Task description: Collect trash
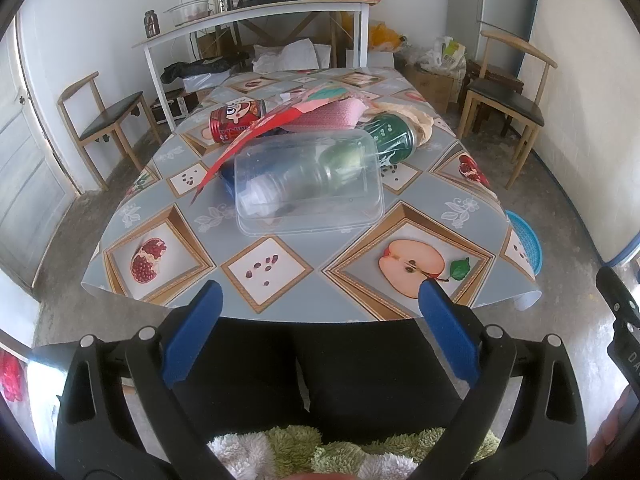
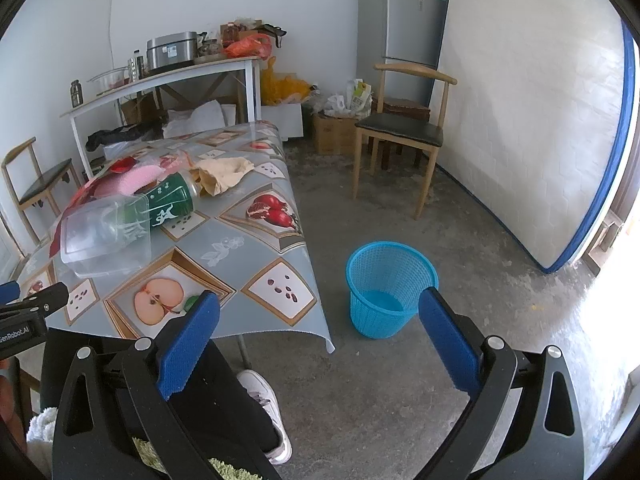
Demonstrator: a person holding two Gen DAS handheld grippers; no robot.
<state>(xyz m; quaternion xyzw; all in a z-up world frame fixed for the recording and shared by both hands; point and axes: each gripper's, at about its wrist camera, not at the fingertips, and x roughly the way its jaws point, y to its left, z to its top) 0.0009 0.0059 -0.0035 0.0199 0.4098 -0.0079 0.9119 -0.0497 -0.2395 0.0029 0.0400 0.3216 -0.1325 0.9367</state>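
Note:
A heap of trash lies mid-table: a clear plastic box [image 1: 308, 184] upside down over other items, a green can [image 1: 394, 138], a red can [image 1: 236, 120], a pink piece [image 1: 332, 117], a red wrapper [image 1: 256, 136] and crumpled beige paper [image 1: 412, 114]. The box [image 2: 106, 236], green can [image 2: 170, 202] and paper [image 2: 222, 176] also show in the right wrist view. A blue mesh bin [image 2: 390, 288] stands on the floor right of the table. My left gripper [image 1: 320, 300] is open and empty at the table's near edge. My right gripper [image 2: 320, 312] is open and empty, above the floor near the bin.
The table [image 1: 280, 276] has a fruit-patterned cloth. Wooden chairs stand at left [image 1: 102, 120] and right [image 1: 508, 100]. A white shelf table [image 1: 256, 16] with clutter is behind. A fridge [image 2: 400, 24] and a mattress [image 2: 532, 120] stand by the right wall.

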